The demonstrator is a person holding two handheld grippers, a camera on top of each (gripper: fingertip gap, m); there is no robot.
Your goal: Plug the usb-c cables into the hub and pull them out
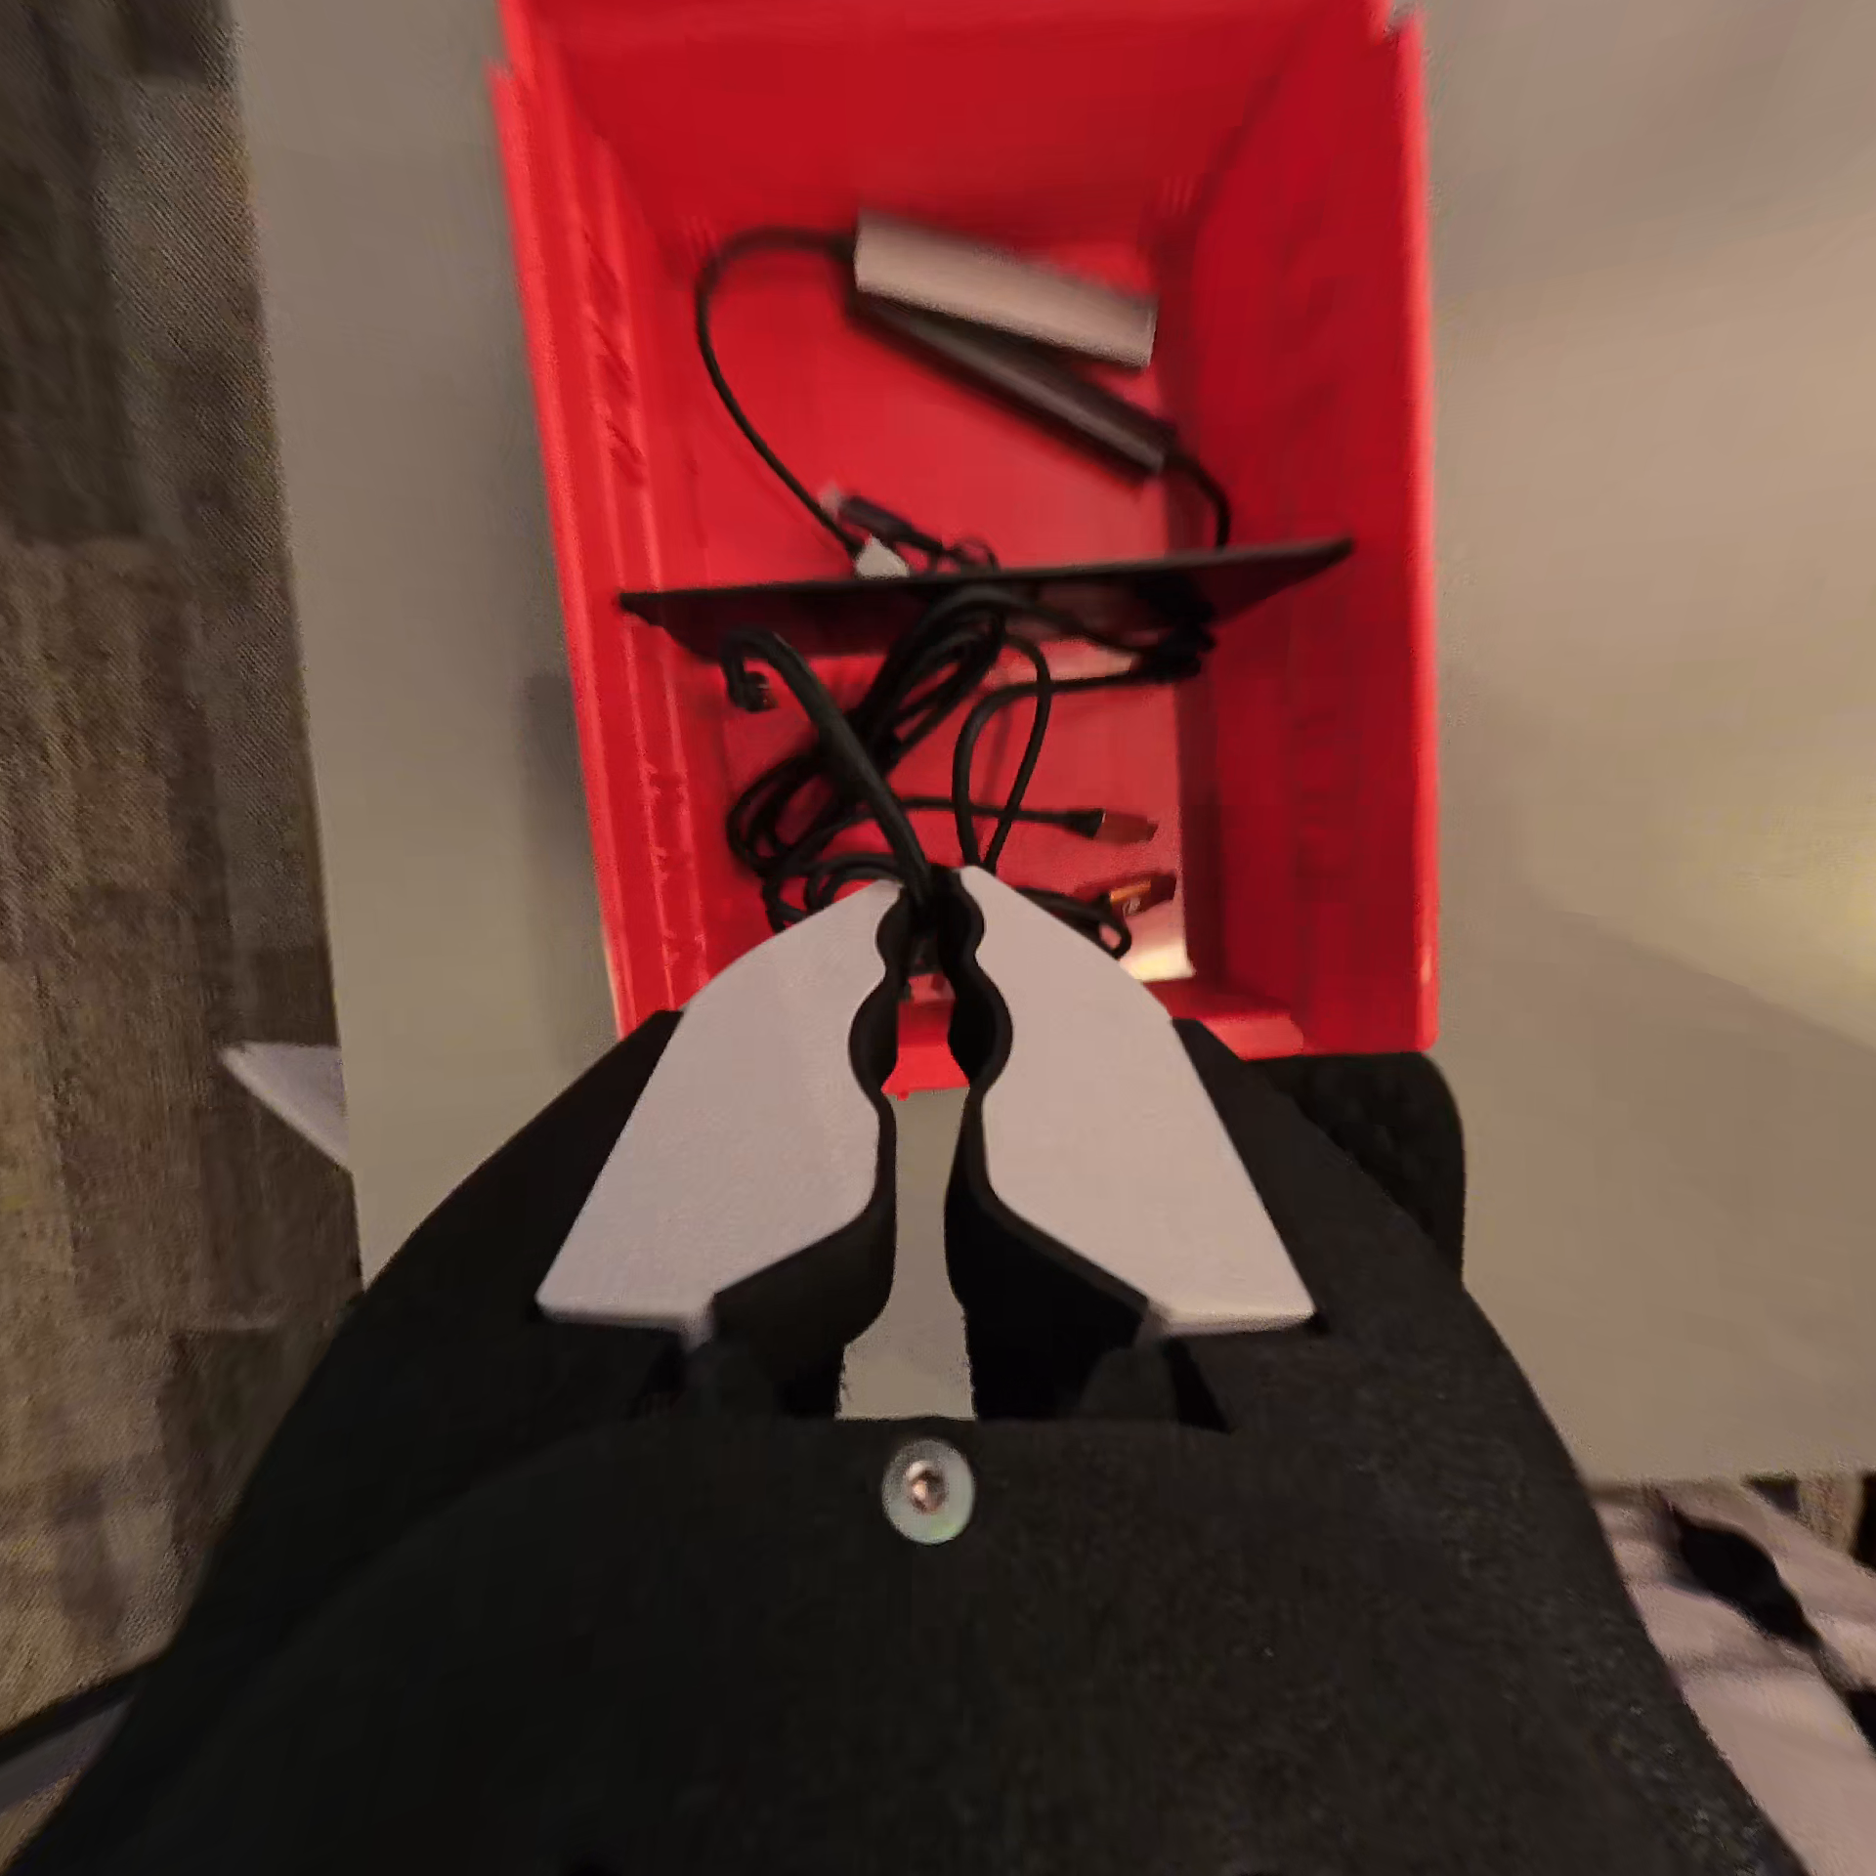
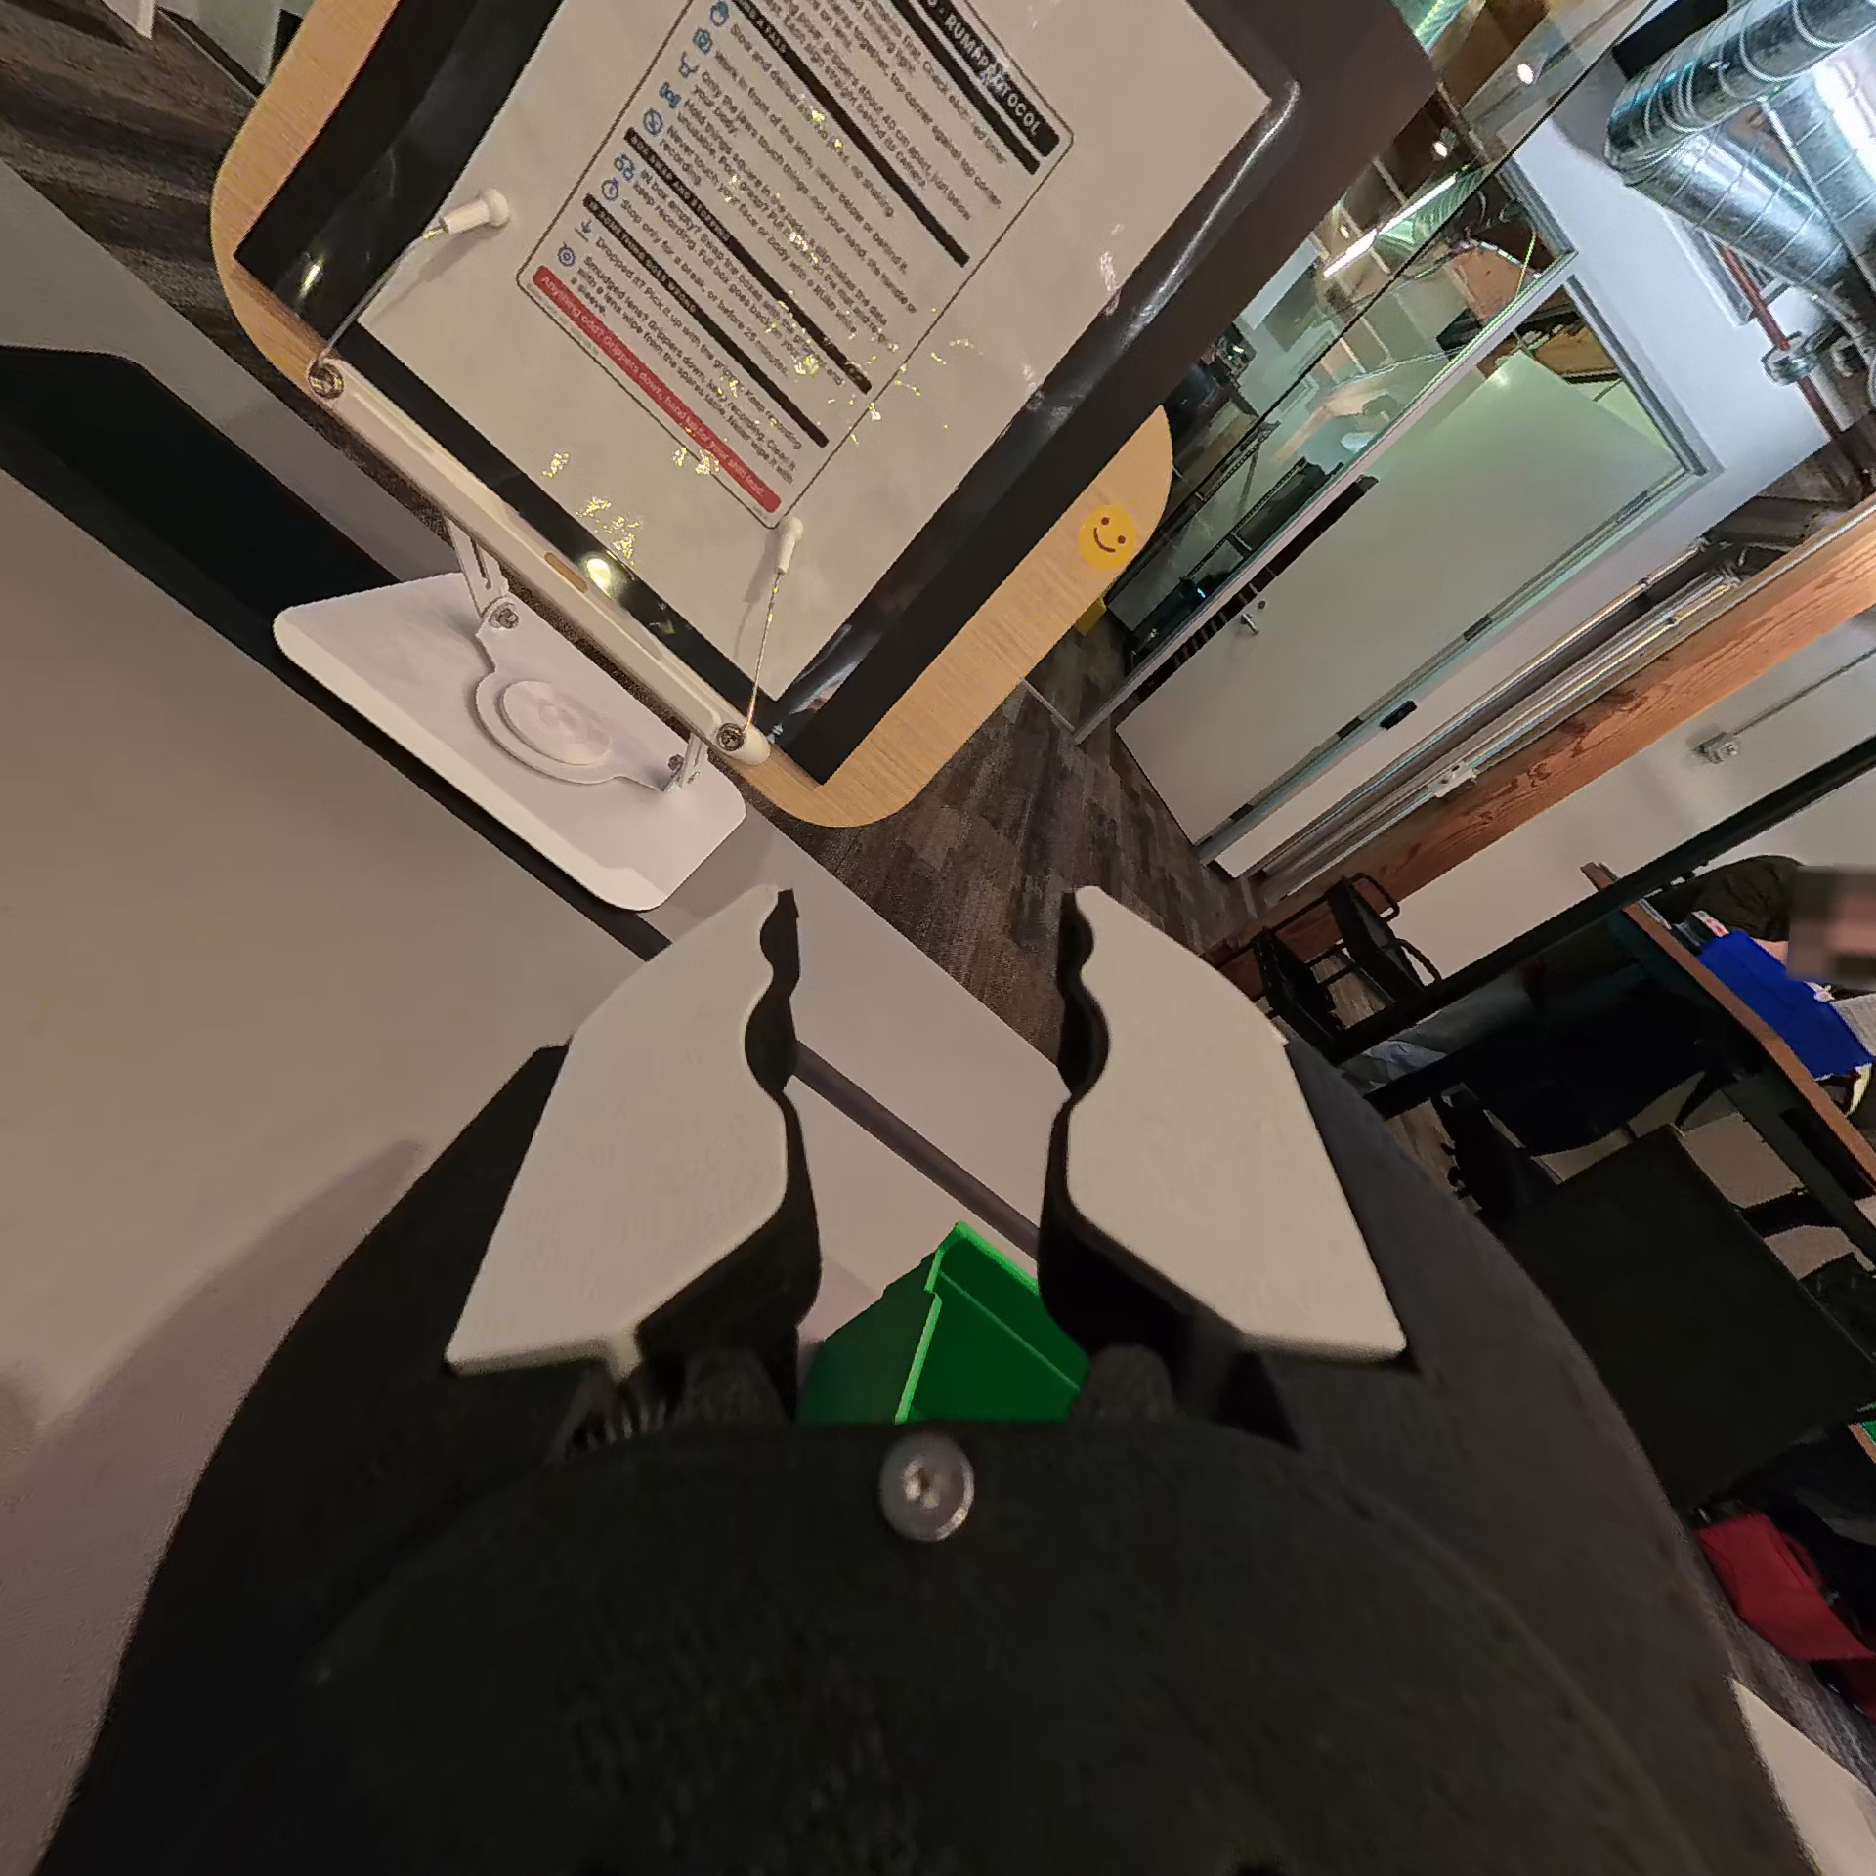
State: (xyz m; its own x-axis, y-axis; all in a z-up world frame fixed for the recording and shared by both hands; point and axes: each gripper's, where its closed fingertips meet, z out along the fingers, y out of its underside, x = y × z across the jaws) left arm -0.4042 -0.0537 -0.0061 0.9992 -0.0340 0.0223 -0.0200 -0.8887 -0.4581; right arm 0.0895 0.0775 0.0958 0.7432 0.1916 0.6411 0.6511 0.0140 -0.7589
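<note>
USB-C cables (image 1: 914, 772) tangled at 6 o'clock in red bin (image 1: 1320, 609), one strand pinched by left gripper (image 1: 929, 888). Hub (image 1: 1005, 289) at 12 o'clock, apparently unplugged. Right gripper (image 2: 929, 914) wide, empty, aimed elsewhere. Plugging and pulling seemingly both ahead.

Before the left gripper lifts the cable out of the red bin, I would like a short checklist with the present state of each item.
1. Left gripper shut on a black cable: ok.
2. Held near the plug: cannot tell; the cable's end is lost in the tangle.
3. Cable free of the others: not ok; it crosses several loops.
4. Hub reachable: ok, it lies in the far compartment of the red bin, behind the black divider.
5. Right gripper ready: ok, open and empty, but facing away, over a green bin.
</note>
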